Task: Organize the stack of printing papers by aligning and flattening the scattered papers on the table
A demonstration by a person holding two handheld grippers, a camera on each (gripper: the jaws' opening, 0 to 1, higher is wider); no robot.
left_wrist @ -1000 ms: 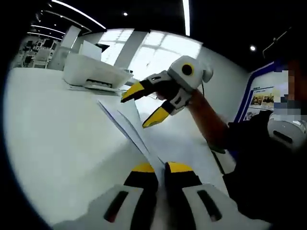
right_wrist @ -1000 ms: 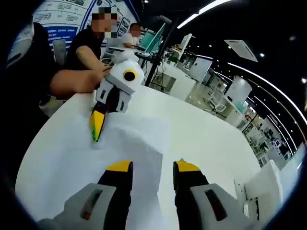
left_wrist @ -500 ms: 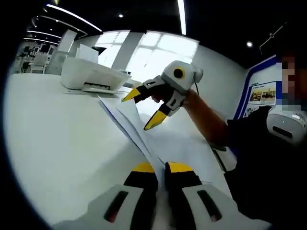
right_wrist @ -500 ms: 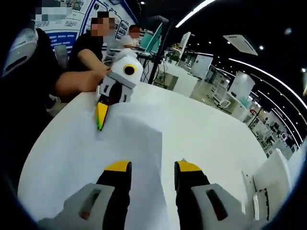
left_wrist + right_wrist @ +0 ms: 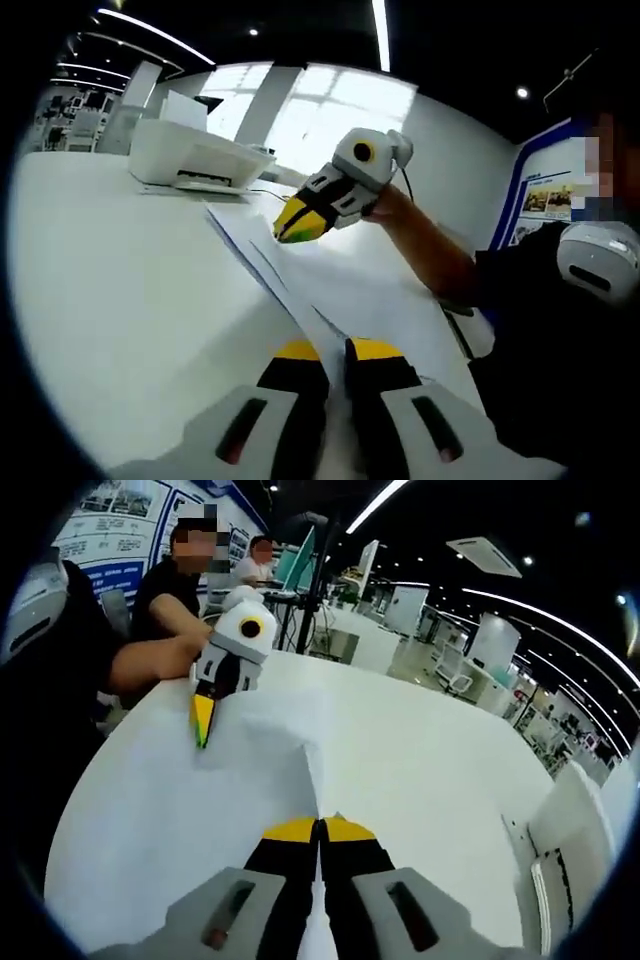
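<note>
Jaws of the left gripper (image 5: 335,352) are pressed together on the near edge of the printing papers (image 5: 350,285) in the left gripper view, the sheets lifted edge-on from the white table (image 5: 120,270). Beyond, the right gripper (image 5: 292,222) has its yellow tips closed on the far part of the same papers. A white printer (image 5: 195,160) stands at the table's far end before bright windows; a blue-framed poster (image 5: 555,200) hangs on the wall.

Right gripper view: the right gripper (image 5: 320,830) has its jaws drawn together, clamping a raised fold of the printing papers (image 5: 265,745). The left gripper (image 5: 203,720) grips the papers' far side, tips together. The printer (image 5: 575,850) sits at the right edge. Seated people (image 5: 190,575) and office monitors (image 5: 300,555) fill the background.
</note>
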